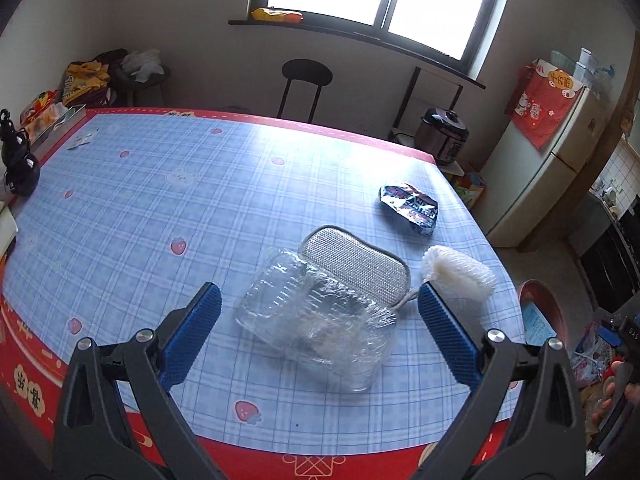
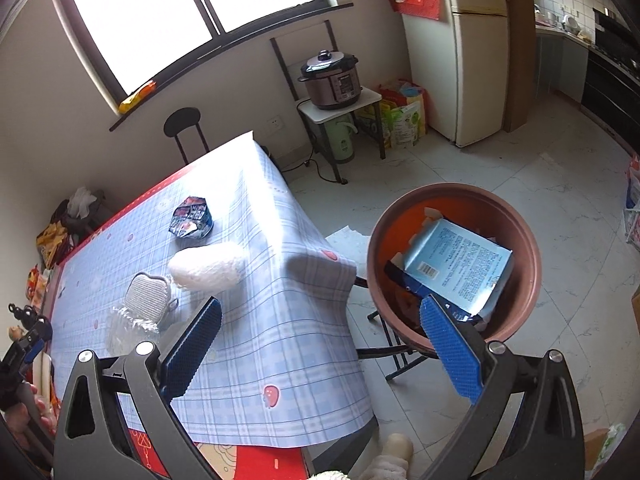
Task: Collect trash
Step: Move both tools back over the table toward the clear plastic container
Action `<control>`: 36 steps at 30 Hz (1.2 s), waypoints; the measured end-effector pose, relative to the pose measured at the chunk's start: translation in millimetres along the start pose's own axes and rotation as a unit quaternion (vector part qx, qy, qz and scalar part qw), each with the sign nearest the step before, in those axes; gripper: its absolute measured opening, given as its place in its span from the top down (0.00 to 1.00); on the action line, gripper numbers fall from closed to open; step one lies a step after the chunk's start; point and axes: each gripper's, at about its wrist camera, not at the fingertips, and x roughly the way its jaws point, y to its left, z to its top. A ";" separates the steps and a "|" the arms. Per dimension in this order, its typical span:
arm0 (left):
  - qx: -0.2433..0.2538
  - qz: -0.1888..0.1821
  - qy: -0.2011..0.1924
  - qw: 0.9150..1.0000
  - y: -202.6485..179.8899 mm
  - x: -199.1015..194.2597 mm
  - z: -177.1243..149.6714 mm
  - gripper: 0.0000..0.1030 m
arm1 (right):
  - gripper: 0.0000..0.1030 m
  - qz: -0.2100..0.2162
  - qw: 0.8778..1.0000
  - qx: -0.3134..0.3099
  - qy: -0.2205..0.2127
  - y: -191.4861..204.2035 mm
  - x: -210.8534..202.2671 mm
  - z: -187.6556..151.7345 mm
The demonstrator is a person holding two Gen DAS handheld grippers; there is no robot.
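Left wrist view, left gripper (image 1: 320,320) hovering with blue pads spread wide around crumpled clear plastic (image 1: 316,320) lying on checked tablecloth (image 1: 160,208), right gripper (image 2: 320,328) gaping empty beside brown bin (image 2: 456,264).

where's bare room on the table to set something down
The wide middle and left of the tablecloth lies bare, up to the far red border. It is crowded near the right edge: clear plastic container, mesh scrubber, white foam net, crumpled wrapper.

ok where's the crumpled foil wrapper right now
The crumpled foil wrapper lies on the table near its far right edge, beyond the white foam net and the mesh pad, untouched by either tool.
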 end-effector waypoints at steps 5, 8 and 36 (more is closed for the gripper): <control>-0.036 -0.005 0.028 0.999 30.1 12.7 -16.9 0.06 | 0.05 0.004 0.999 -0.047 0.022 39.5 15.4 -4.9; -0.056 -0.014 0.043 0.997 41.9 22.4 -25.0 0.06 | 0.05 0.003 0.997 -0.071 0.028 59.8 21.8 -5.2; 0.046 -0.146 0.148 0.977 99.3 151.1 16.7 0.07 | 0.05 -0.030 0.986 -0.115 0.118 170.9 97.0 -49.6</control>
